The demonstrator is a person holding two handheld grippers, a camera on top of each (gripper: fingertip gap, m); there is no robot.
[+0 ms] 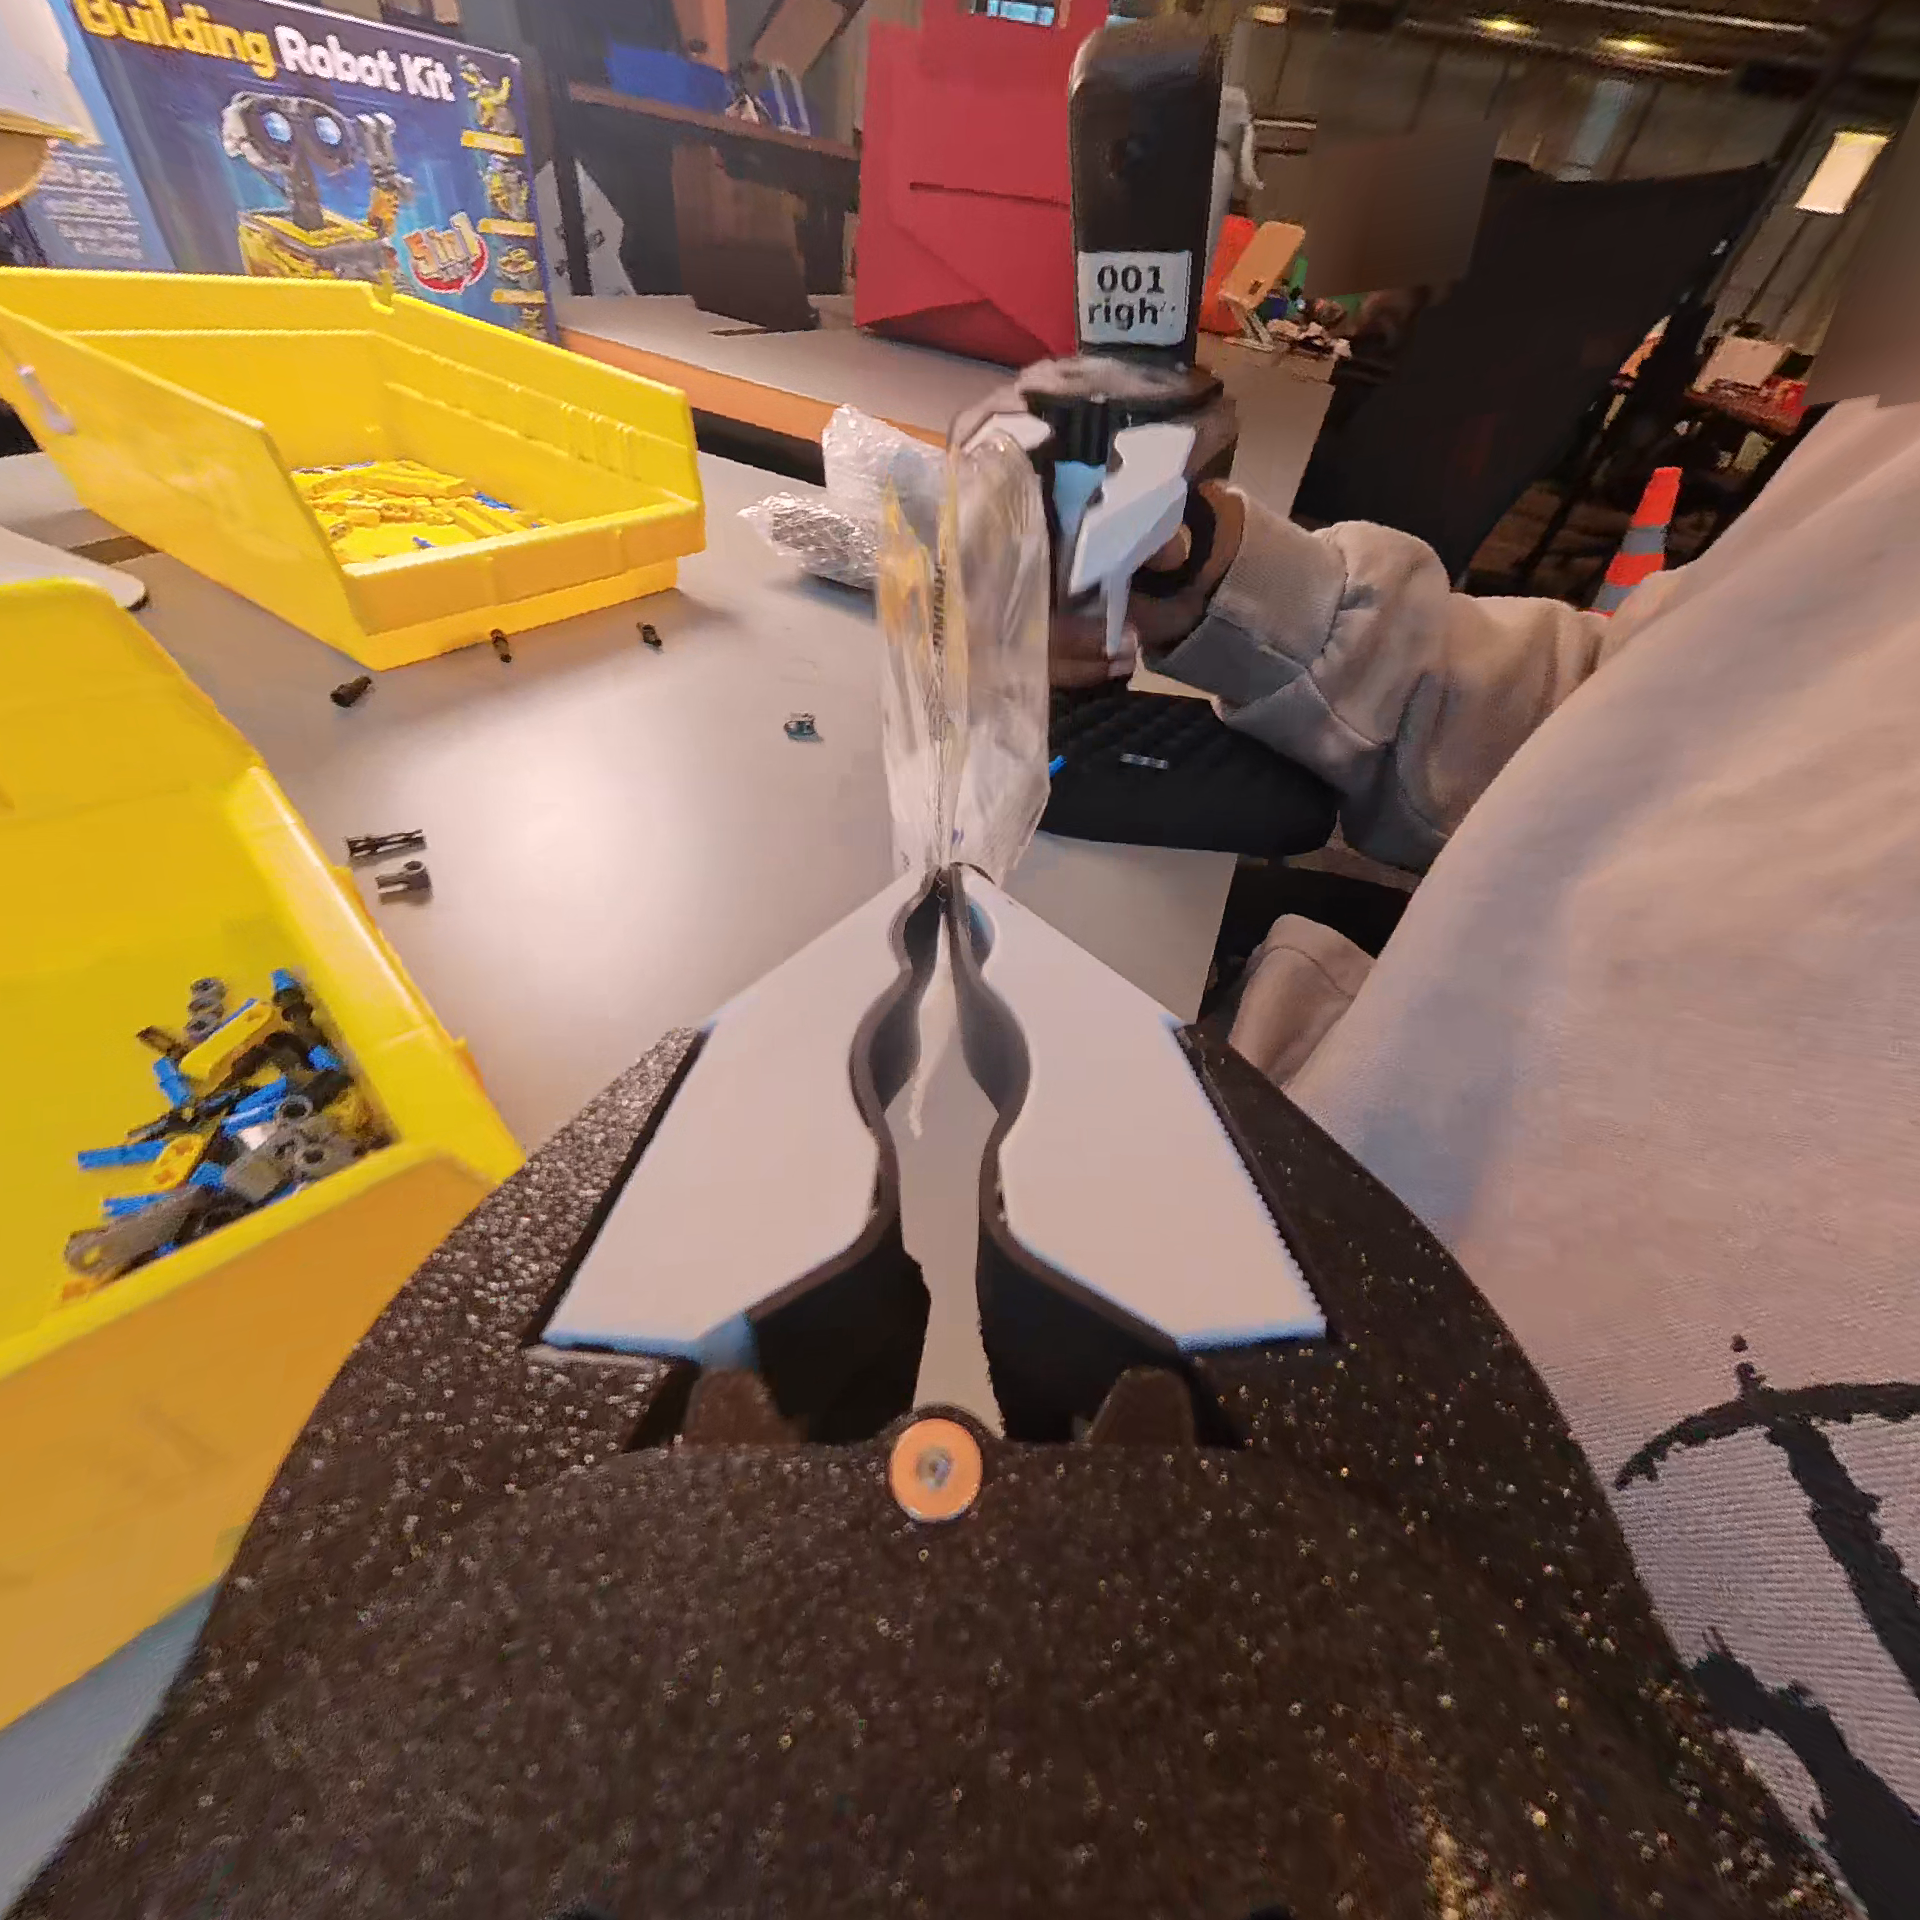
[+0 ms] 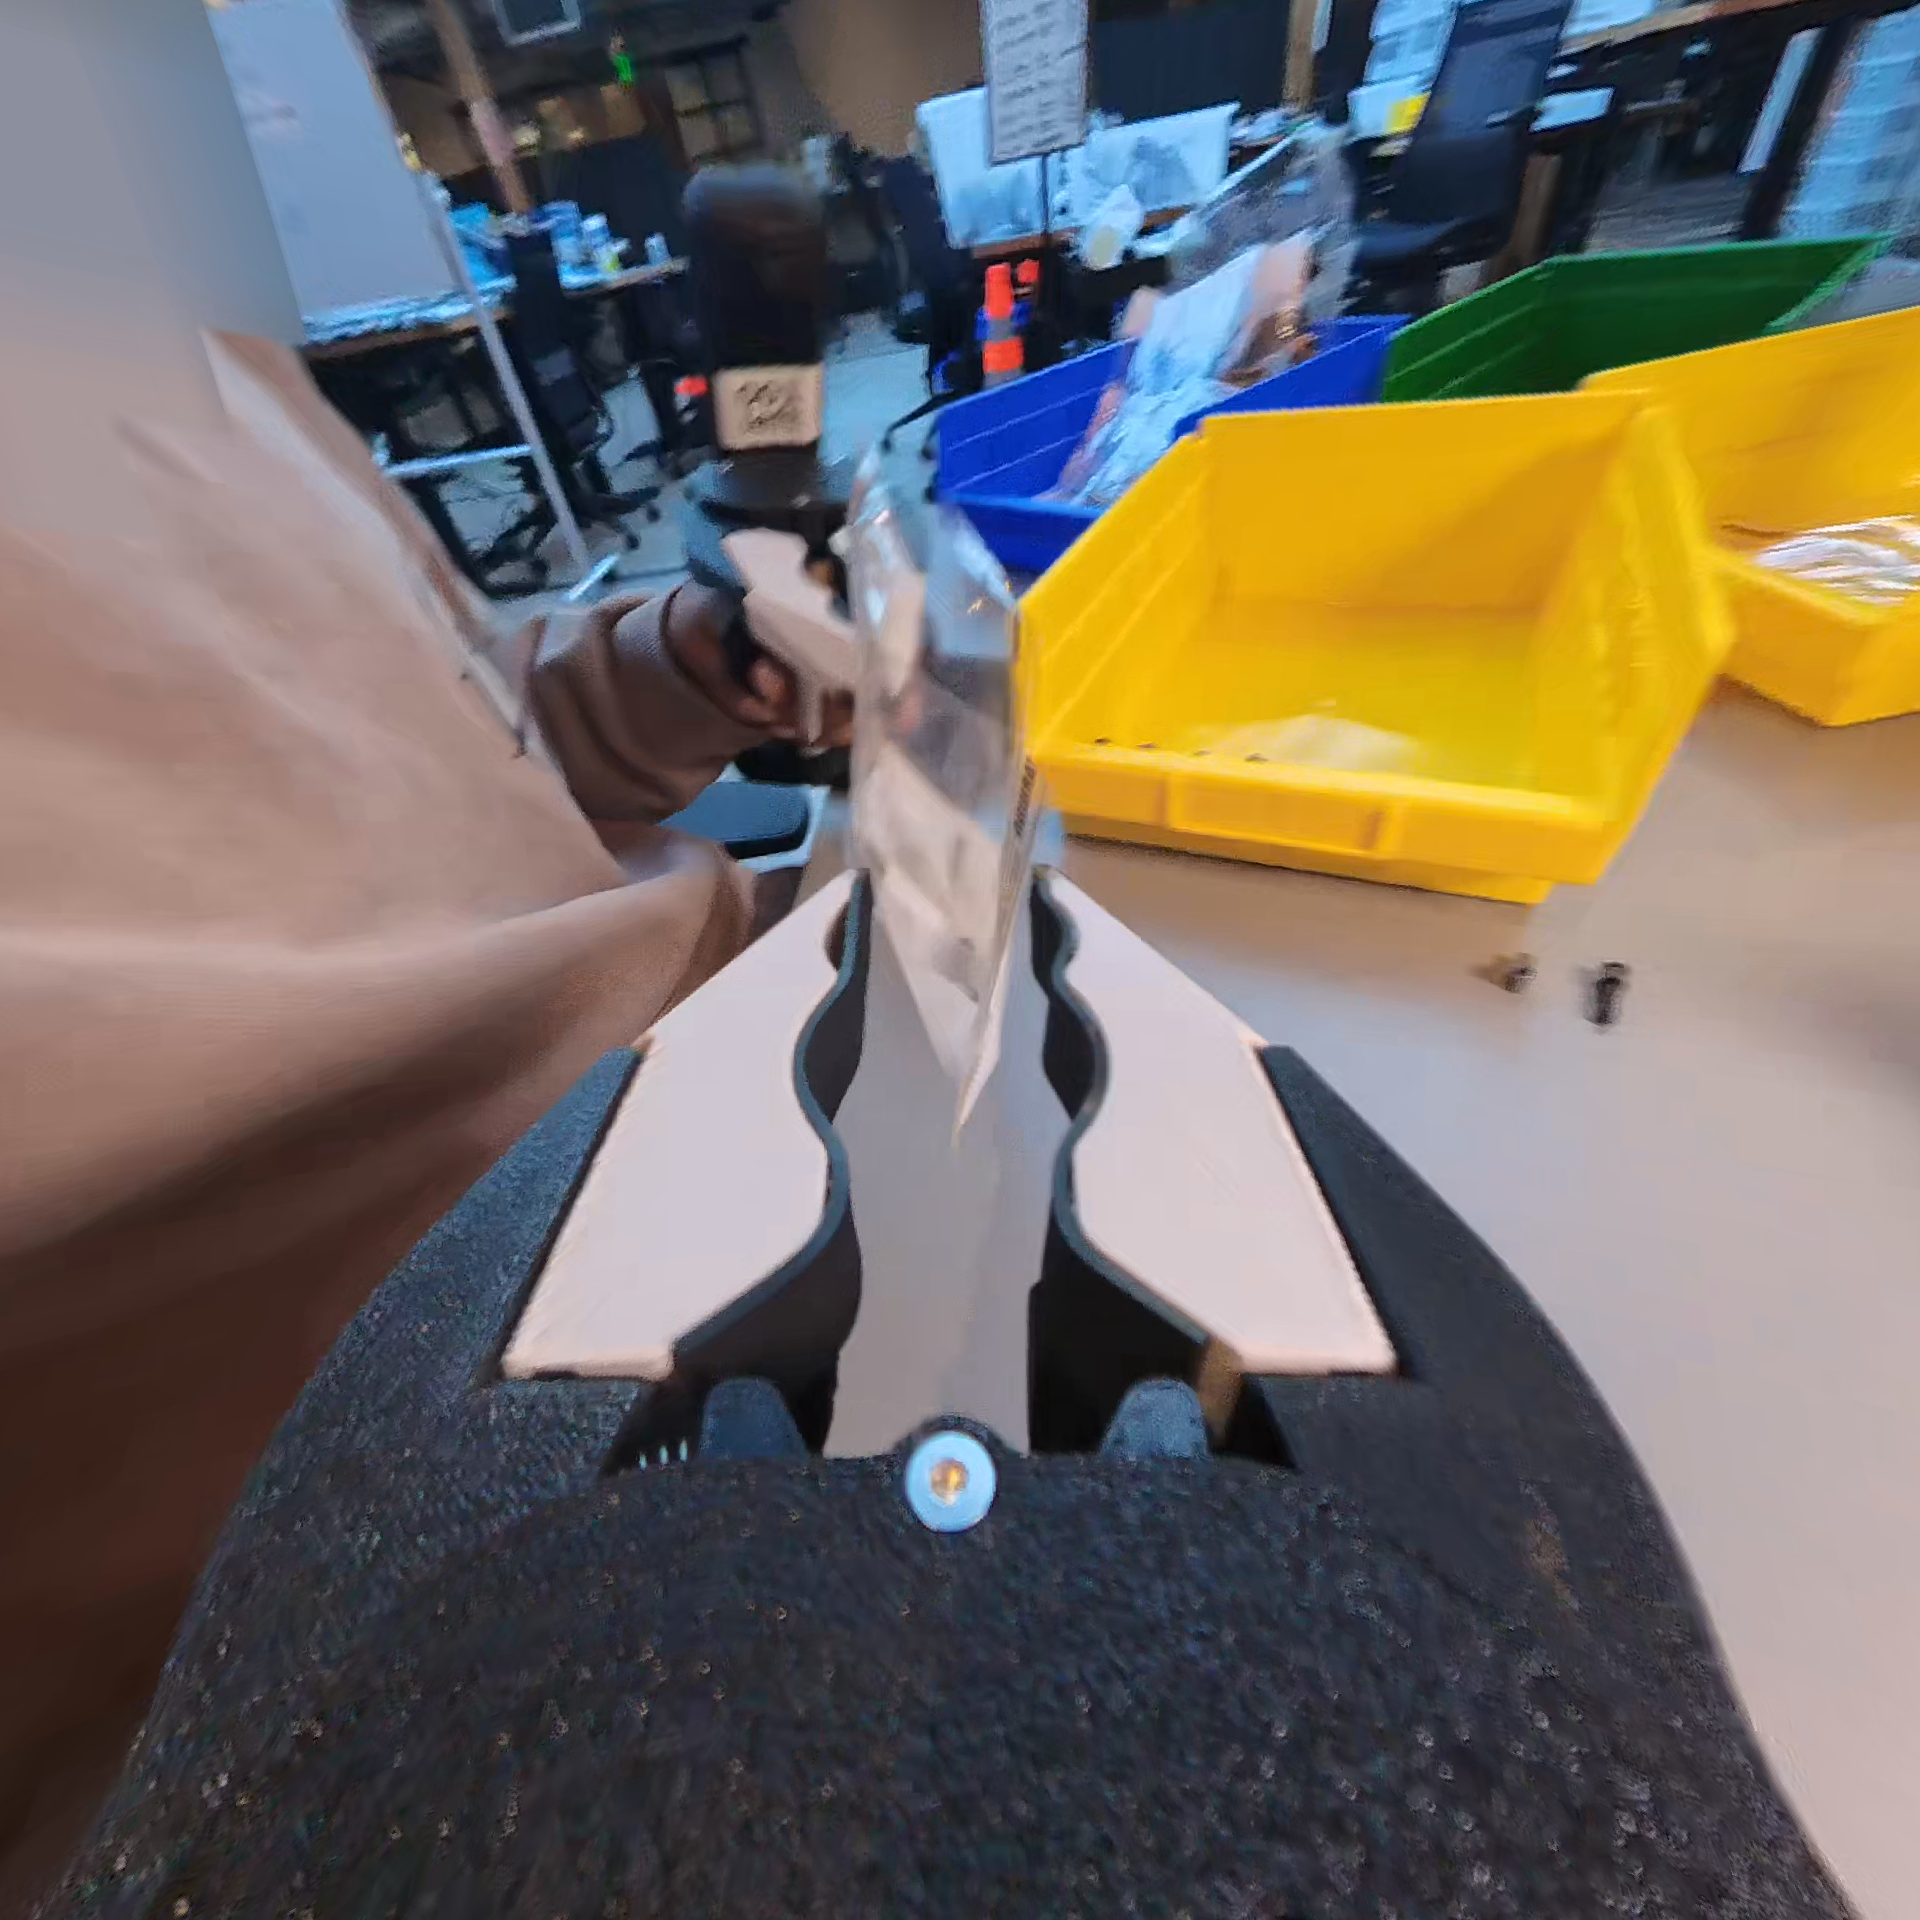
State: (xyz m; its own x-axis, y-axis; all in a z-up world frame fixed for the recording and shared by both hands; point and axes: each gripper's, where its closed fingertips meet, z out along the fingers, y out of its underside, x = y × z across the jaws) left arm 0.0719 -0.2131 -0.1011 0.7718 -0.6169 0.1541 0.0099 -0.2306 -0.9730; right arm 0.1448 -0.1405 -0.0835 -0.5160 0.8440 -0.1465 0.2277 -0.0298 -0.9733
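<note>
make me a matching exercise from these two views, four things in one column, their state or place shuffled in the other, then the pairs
Column 1
1. left tool
2. right tool
3. yellow bin nearest the left tool
4. blue bin

Column 2
a. behind another yellow bin
b. open, with the edge of the clear bag in the gap
c. holds small parts in blue, black and grey
d. shut on the clear bag's lower end

Pairs: 1-d, 2-b, 3-c, 4-a
</note>
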